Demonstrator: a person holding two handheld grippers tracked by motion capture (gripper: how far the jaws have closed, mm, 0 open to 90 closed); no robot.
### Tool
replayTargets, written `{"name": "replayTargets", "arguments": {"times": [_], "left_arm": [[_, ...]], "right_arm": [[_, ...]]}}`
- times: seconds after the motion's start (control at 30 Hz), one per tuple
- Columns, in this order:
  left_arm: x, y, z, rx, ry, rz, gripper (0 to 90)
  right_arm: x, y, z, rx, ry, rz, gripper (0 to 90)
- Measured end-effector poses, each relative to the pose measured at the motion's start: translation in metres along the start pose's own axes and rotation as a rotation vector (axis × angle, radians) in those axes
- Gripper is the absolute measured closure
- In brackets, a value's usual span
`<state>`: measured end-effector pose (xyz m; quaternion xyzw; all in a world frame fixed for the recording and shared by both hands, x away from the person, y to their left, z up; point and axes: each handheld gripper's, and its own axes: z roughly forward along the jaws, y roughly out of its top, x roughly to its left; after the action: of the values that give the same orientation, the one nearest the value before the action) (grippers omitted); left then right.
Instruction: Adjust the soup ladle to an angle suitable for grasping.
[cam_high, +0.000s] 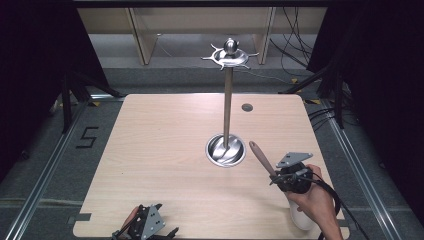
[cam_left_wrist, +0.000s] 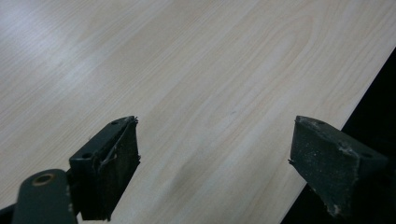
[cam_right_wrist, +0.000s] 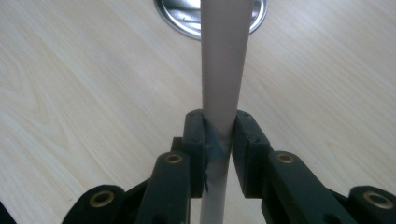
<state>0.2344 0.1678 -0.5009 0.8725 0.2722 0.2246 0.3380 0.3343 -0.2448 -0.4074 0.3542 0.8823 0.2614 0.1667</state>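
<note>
The utensil handle (cam_right_wrist: 223, 65) is a pale brownish rod, clamped between the two black jaws of the right claw (cam_right_wrist: 219, 135), which is clenched on it low in the right gripper view; the rod runs straight up the middle of that frame to its top edge. In the high view the same handle (cam_high: 261, 157) slants up and to the left from the right claw (cam_high: 278, 176) at the lower right of the frame, its rounded tip ending just beside the steel dish. A hand (cam_high: 316, 200) holds that claw from below, and a white piece shows under the hand near the worktop's front edge.

The left claw (cam_left_wrist: 212, 163) is released, its jaws standing wide apart over bare wood near the worktop's edge; in the high view it sits at the bottom left (cam_high: 145, 225).

Beyond the handle, the round steel dish (cam_high: 226, 150) lies at the middle of the worktop (cam_high: 160, 150), and a thin metal pole (cam_high: 228, 105) rises from it to a pronged metal top (cam_high: 230, 54) with a ball on it. A small dark disc (cam_high: 247, 107) lies on the wood toward the upper right.
</note>
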Motion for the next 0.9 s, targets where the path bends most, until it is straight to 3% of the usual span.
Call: {"name": "replayTargets", "arguments": {"times": [0.3, 0.37, 0.5, 0.6, 0.67, 0.7, 0.73, 0.83, 0.87, 0.9], "left_arm": [[0.001, 0.0, 0.0, 0.014, 0.0, 0.013, 14.8], [0.0, 0.0, 0.001, 0.008, 0.01, 0.004, 14.8], [0.001, 0.0, 0.0, 0.006, 0.014, 0.005, 14.8], [0.001, -0.001, 0.0, 0.008, 0.007, 0.004, 14.8], [0.001, 0.0, 0.0, 0.009, -0.004, 0.002, 14.8], [0.0, -0.001, 0.001, 0.008, 0.004, 0.001, 14.8], [0.0, -0.001, 0.001, 0.007, 0.008, 0.003, 14.8], [0.0, -0.001, 0.001, 0.009, 0.0, 0.005, 14.8], [0.0, -0.001, 0.001, 0.01, 0.002, 0.004, 14.8], [0.0, -0.001, 0.001, 0.01, 0.001, 0.003, 14.8]], "right_arm": [[-0.003, -0.002, -0.016, -0.118, -0.043, 0.01, 76.9], [-0.004, 0.0, -0.016, -0.117, -0.026, 0.01, 76.9], [-0.002, 0.002, -0.014, -0.13, -0.035, 0.006, 76.9], [-0.003, 0.004, -0.013, -0.15, -0.03, -0.011, 76.9], [-0.002, 0.004, -0.015, -0.15, -0.026, 0.006, 76.9], [-0.005, 0.005, -0.016, -0.169, -0.023, -0.034, 76.9], [-0.005, 0.006, -0.019, -0.179, -0.026, -0.009, 76.9], [-0.007, 0.008, -0.023, -0.194, -0.018, -0.009, 77.0], [-0.009, 0.01, -0.025, -0.24, -0.02, -0.043, 76.9], [-0.009, 0.011, -0.026, -0.239, -0.026, -0.038, 77.0]]}}
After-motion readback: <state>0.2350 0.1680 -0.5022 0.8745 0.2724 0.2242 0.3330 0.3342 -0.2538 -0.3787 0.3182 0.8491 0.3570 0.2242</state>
